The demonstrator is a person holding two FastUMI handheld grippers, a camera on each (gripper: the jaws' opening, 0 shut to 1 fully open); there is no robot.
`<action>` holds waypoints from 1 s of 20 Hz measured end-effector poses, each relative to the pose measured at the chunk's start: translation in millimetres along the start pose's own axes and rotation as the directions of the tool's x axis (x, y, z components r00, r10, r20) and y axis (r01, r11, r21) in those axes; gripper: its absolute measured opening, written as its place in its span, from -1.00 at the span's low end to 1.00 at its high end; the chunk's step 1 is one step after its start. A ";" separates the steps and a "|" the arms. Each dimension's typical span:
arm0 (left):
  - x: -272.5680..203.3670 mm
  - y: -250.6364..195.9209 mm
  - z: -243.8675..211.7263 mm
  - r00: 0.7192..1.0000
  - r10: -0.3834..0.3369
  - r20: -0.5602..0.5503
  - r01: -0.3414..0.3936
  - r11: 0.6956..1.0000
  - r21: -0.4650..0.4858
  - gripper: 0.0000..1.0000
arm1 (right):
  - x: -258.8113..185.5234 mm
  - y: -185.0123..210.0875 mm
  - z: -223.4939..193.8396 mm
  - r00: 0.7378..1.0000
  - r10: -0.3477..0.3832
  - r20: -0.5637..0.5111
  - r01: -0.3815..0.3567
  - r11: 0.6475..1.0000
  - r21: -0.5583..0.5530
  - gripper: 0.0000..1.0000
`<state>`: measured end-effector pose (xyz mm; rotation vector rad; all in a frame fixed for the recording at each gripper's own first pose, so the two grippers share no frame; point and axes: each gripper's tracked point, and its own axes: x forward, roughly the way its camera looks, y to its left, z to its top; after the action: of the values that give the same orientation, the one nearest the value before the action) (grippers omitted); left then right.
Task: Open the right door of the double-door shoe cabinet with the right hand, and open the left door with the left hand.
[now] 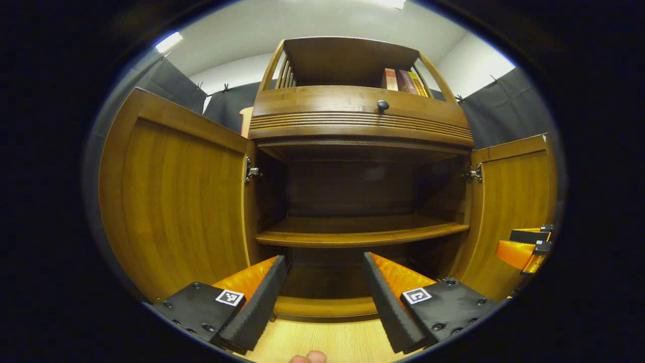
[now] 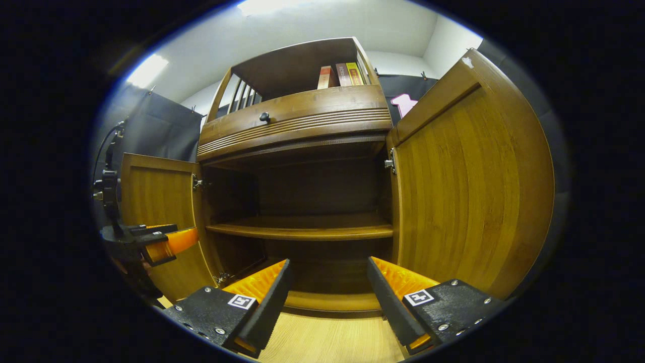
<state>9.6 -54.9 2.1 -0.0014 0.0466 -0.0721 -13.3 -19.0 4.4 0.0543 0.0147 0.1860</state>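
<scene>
You are facing the shoe cabinet (image 1: 360, 113) head on, and it stands with both doors swung wide. In the left gripper view the left door (image 1: 176, 201) hangs open at your left, close to the camera, its inner panel turned toward you; the right door (image 1: 514, 201) stands open at the far side. In the right gripper view the right door (image 2: 468, 191) is the near one, and the left door (image 2: 158, 201) sits farther off. Between the doors you see the dark interior, with one shelf (image 1: 363, 232) running across at mid-height and a lower compartment beneath it. Above the opening a drawer front carries a small round knob (image 1: 383, 105), and a few books (image 1: 405, 80) stand at the right end of the open top shelf. The cabinet rests on a pale wooden floor (image 1: 327, 343).

Your left gripper (image 1: 325, 282) points into the lower compartment with its fingers spread apart, holding nothing and touching neither door. Your right gripper (image 2: 327, 287) is the same: fingers parted, nothing between them, aimed at the lower opening. A fingertip (image 1: 310, 358) shows at the bottom edge of the left gripper view.
</scene>
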 end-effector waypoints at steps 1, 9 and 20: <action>1.1 1.9 0.6 1.000 0.008 0.002 -0.008 1.000 -0.006 0.96 | 0.3 0.0 -0.2 1.000 -0.001 -0.002 0.001 1.000 0.000 0.82; 3.2 15.7 3.3 0.999 0.038 0.015 -0.038 0.999 -0.006 0.95 | 2.2 0.5 1.7 1.000 -0.007 0.004 0.007 1.000 0.009 0.83; 4.9 17.0 9.6 0.999 0.032 0.037 -0.032 0.999 -0.006 0.94 | 4.9 1.6 1.8 1.000 -0.013 0.001 0.013 1.000 0.012 0.83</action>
<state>16.2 -38.3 11.4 -0.0077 0.0095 -0.0400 -8.7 -16.6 6.2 0.0664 0.0150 0.1731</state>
